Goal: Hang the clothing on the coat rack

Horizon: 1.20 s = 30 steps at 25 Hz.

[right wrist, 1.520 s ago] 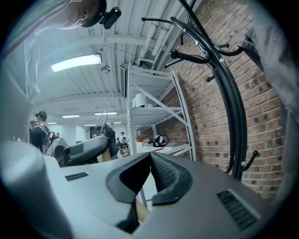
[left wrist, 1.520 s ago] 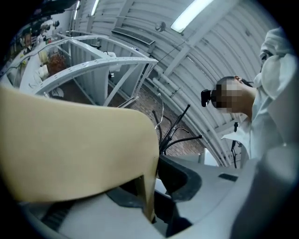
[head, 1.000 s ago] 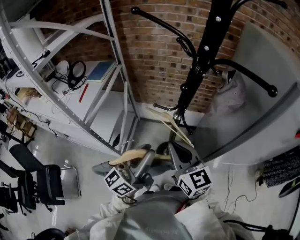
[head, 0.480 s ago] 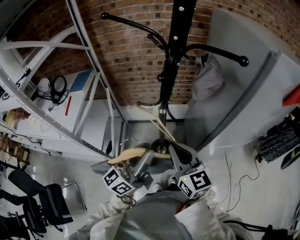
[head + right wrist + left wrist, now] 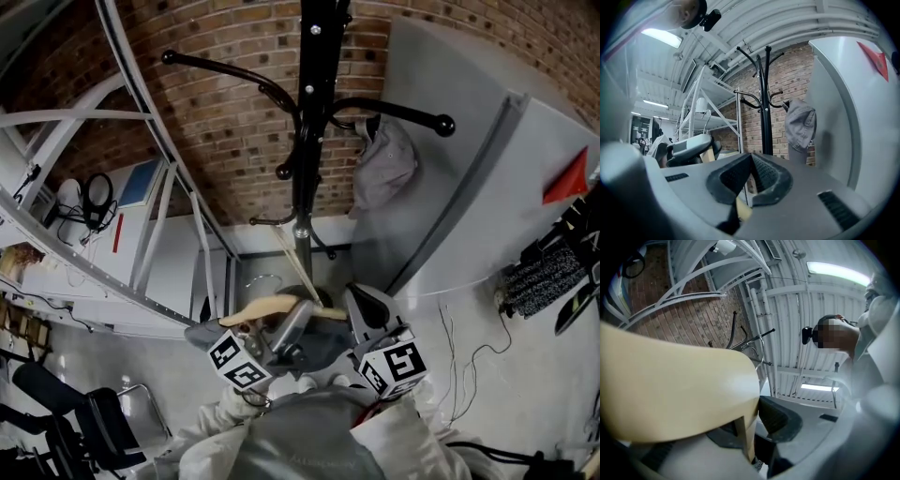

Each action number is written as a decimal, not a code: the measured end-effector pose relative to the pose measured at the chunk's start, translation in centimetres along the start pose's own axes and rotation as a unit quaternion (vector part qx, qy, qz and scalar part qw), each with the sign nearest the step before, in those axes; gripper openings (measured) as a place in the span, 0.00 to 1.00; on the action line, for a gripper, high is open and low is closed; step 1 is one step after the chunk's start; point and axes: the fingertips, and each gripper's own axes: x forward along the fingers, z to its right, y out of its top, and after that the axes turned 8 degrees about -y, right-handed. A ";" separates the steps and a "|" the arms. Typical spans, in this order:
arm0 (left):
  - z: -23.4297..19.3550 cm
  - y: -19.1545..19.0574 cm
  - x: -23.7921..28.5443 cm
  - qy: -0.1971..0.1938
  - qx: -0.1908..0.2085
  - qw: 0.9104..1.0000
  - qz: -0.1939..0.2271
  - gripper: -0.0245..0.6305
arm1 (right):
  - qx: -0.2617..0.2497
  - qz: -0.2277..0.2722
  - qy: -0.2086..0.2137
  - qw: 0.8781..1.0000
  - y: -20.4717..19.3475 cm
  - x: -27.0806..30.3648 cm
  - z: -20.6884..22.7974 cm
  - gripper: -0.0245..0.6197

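Observation:
I hold a pale wooden hanger [image 5: 272, 306] low in the head view, with grey clothing [image 5: 319, 345] draped under it. My left gripper [image 5: 298, 319] is shut on the hanger's broad arm [image 5: 670, 390], which fills the left gripper view between the jaws [image 5: 747, 432]. My right gripper [image 5: 352, 300] is shut on a thin part of the hanger [image 5: 743, 210], its pads nearly meeting [image 5: 749, 180]. The black coat rack [image 5: 309, 141] stands straight ahead against the brick wall. A grey garment [image 5: 384, 169] hangs from its right hook; its left hook [image 5: 216, 67] is bare.
White metal shelving [image 5: 169, 216] with headphones and cables stands at the left. A tall grey panel [image 5: 469, 187] closes in the right side behind the rack. Black chairs [image 5: 94, 422] sit at the lower left, and cables [image 5: 464, 366] and brushes [image 5: 544, 281] lie at the right.
The coat rack has slid left to the middle of the head view and stands more upright. Both grippers keep the same hold on the hanger.

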 end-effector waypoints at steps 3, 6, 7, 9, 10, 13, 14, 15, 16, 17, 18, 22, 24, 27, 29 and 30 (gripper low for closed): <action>-0.4 -0.1 1.5 -0.014 -0.006 1.000 -0.003 0.17 | -0.013 0.007 -0.004 1.000 0.9 0.1 1.1 0.08; -0.7 0.2 2.9 -0.028 0.001 1.000 -0.002 0.17 | -0.019 0.018 -0.009 1.000 1.7 0.2 2.2 0.08; -0.8 0.3 3.4 -0.031 0.004 0.999 -0.002 0.17 | -0.022 0.021 -0.010 0.999 1.9 0.3 2.5 0.08; -1.0 0.6 4.3 -0.039 0.010 0.999 -0.002 0.17 | -0.026 0.027 -0.012 0.999 2.4 0.5 3.2 0.08; -1.2 0.8 4.8 -0.042 0.012 0.999 -0.002 0.17 | -0.028 0.029 -0.014 0.999 2.7 0.6 3.5 0.08; -1.7 1.3 5.8 -0.046 0.016 0.999 -0.003 0.17 | -0.031 0.035 -0.019 0.999 3.3 1.0 4.3 0.08; -1.9 1.5 6.2 -0.048 0.018 0.999 -0.003 0.17 | -0.033 0.037 -0.020 0.999 3.6 1.2 4.6 0.08; -2.2 1.7 6.5 -0.049 0.020 0.999 -0.003 0.17 | -0.036 0.040 -0.021 0.998 3.8 1.4 4.8 0.08; -2.4 2.0 6.7 -0.049 0.022 0.999 -0.003 0.17 | -0.038 0.043 -0.021 0.998 4.1 1.7 5.0 0.08; -2.6 2.2 7.0 -0.050 0.024 0.998 -0.002 0.17 | -0.040 0.047 -0.022 0.998 4.5 1.9 5.3 0.08; -2.9 2.5 7.3 -0.050 0.025 0.998 -0.002 0.17 | -0.041 0.051 -0.023 0.998 4.7 2.2 5.5 0.08; -3.6 3.1 8.2 -0.053 0.033 0.998 -0.005 0.17 | -0.048 0.061 -0.028 0.997 5.7 3.1 6.3 0.08; -3.9 3.3 8.6 -0.055 0.035 0.998 -0.006 0.17 | -0.050 0.064 -0.030 0.996 6.0 3.5 6.6 0.08; -4.4 3.7 9.0 -0.055 0.035 0.998 -0.008 0.17 | -0.053 0.067 -0.035 0.996 6.3 3.8 6.8 0.08; -4.7 4.1 9.2 -0.057 0.036 0.998 -0.010 0.17 | -0.057 0.067 -0.038 0.995 6.5 4.1 7.0 0.08; -4.8 4.3 9.3 -0.058 0.036 0.998 -0.011 0.17 | -0.059 0.067 -0.039 0.995 6.6 4.2 7.1 0.08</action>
